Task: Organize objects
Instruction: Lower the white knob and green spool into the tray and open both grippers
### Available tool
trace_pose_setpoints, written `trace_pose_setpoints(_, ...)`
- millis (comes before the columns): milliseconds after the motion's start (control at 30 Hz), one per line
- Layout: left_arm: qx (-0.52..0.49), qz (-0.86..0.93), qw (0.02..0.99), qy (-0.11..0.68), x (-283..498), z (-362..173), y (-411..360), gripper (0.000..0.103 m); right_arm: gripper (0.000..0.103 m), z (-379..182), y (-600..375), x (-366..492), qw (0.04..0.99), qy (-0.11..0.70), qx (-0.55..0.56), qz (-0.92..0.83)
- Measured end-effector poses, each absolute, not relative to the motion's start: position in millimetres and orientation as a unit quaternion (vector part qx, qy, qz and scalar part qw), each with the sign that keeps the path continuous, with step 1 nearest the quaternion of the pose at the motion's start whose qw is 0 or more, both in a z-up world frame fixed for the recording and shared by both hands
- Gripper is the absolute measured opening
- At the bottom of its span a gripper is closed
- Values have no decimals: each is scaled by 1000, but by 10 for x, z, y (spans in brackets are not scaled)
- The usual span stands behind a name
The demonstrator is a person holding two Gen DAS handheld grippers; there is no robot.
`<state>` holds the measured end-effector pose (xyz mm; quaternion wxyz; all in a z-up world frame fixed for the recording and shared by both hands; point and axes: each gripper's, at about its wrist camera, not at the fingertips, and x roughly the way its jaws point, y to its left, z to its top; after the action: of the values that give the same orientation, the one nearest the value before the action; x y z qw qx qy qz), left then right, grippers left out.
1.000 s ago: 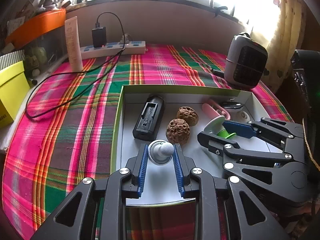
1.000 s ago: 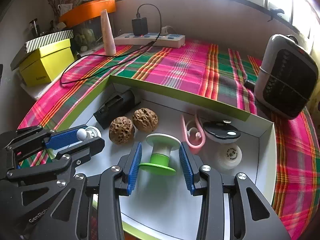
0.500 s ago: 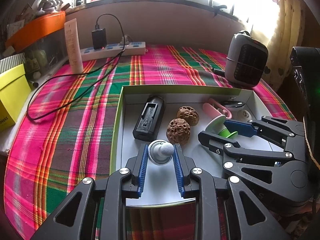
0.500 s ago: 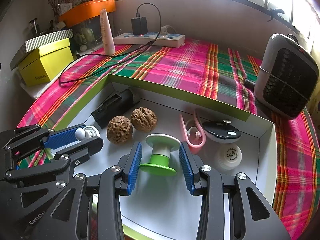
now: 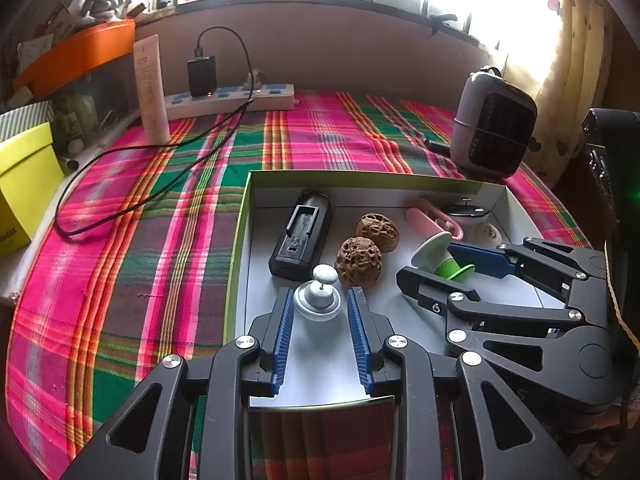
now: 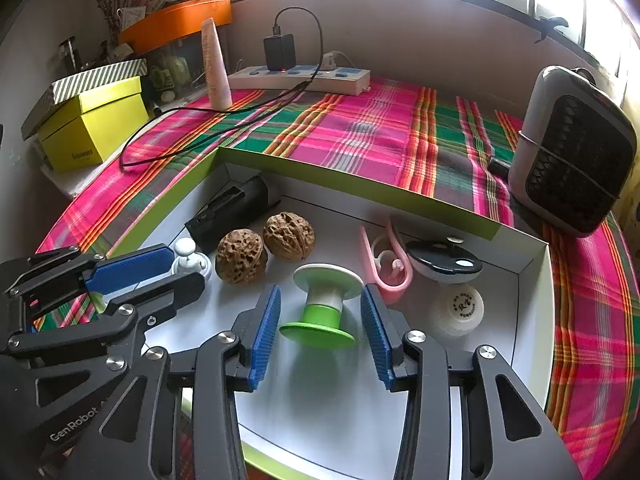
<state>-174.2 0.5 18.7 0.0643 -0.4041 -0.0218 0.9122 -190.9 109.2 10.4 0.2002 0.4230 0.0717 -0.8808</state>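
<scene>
The left tool [image 5: 321, 309] stands wide around a small white knobbed stopper [image 5: 319, 297], pads apart from it. The right tool [image 6: 320, 322] gapes around a green-and-white plastic spool [image 6: 323, 305], upright, leaning slightly left. Both sit near the front of the white green-edged cardboard tray [image 6: 532, 320], beside two brown walnuts [image 6: 241, 255].

We see an open shallow cardboard box [image 6: 352, 188] on the plaid-clothed bench [image 6: 360, 128]. In it, a black rectangular device [image 6: 232, 210] lies by the left wall, two brown wrinkled walnuts [image 6: 264, 248] right of it, and a white knobbed base [image 5: 318, 298] before them. A green-and-white plastic spool [image 6: 324, 306] stands mid-box. A pink loop clip [image 6: 386, 268] sits toward the right rear corner. A white power strip [image 6: 300, 78] lies along the bench's far edge.
</scene>
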Motion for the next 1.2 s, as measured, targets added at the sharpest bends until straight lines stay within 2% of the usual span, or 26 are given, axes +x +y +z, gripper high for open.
trace_pose_setpoints(333,-405,911,69,-28,-1698,205,-8,27,46,118,1129,-1860,200,67,419,-883)
trace_pose_setpoints(567,-400,914,67,-29,-1663,239,-15,36,47,159,1166,-1806,196,60,410,-889)
trace_pose_setpoints(1200,-394,917,58,-24,-1469,320,-26,42,50,250,1177,-1566,187,56,397,-897)
